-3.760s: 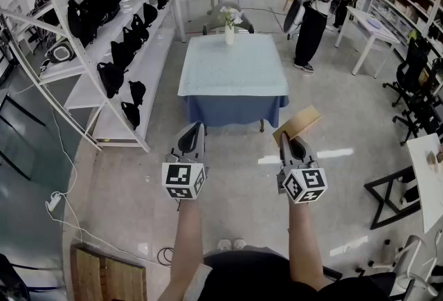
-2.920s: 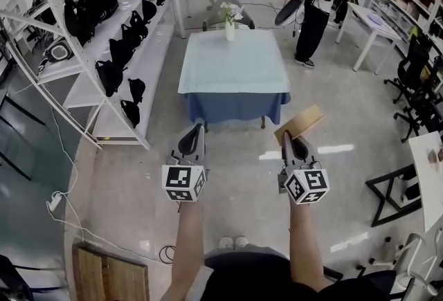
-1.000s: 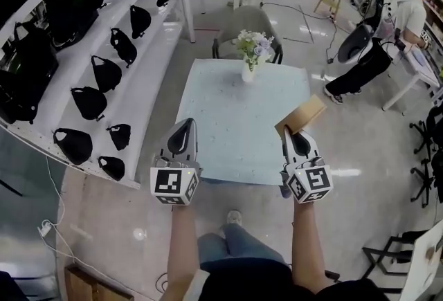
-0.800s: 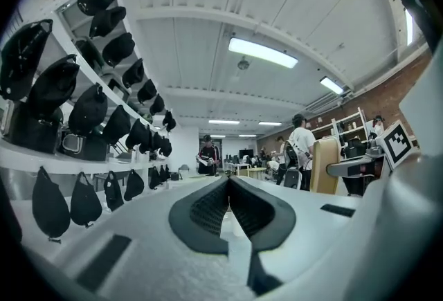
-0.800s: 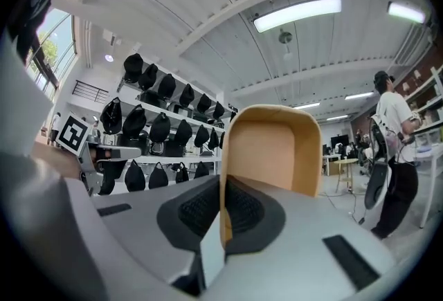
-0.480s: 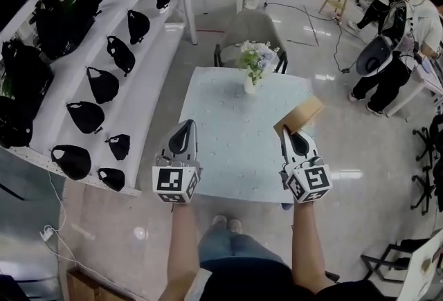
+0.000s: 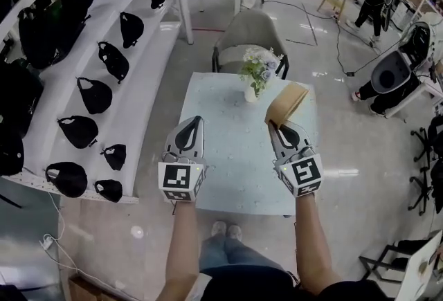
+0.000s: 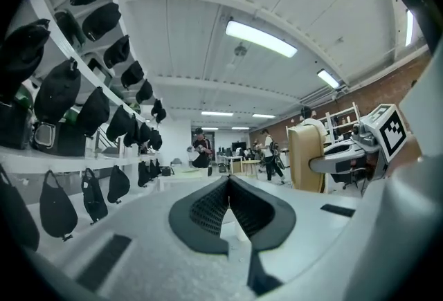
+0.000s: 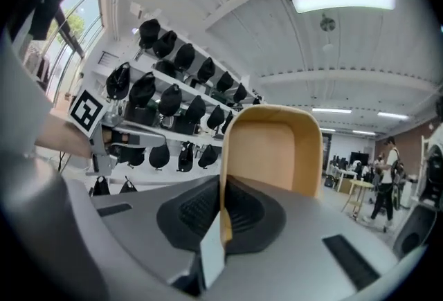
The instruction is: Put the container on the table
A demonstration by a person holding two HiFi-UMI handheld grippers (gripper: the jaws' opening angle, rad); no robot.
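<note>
Your right gripper (image 7: 279, 126) is squeezed tight on one wall of the tan container (image 7: 286, 102) and holds it up in the air over the far right part of the table (image 7: 228, 161), near the vase of flowers (image 7: 257, 73) by the far edge. Your left gripper (image 7: 195, 121) has its jaws pressed together with nothing in them, over the table's left side. The container is not on the table now, so what is left is to bring it down and let go, though how high it hangs is hard to tell from above.
</note>
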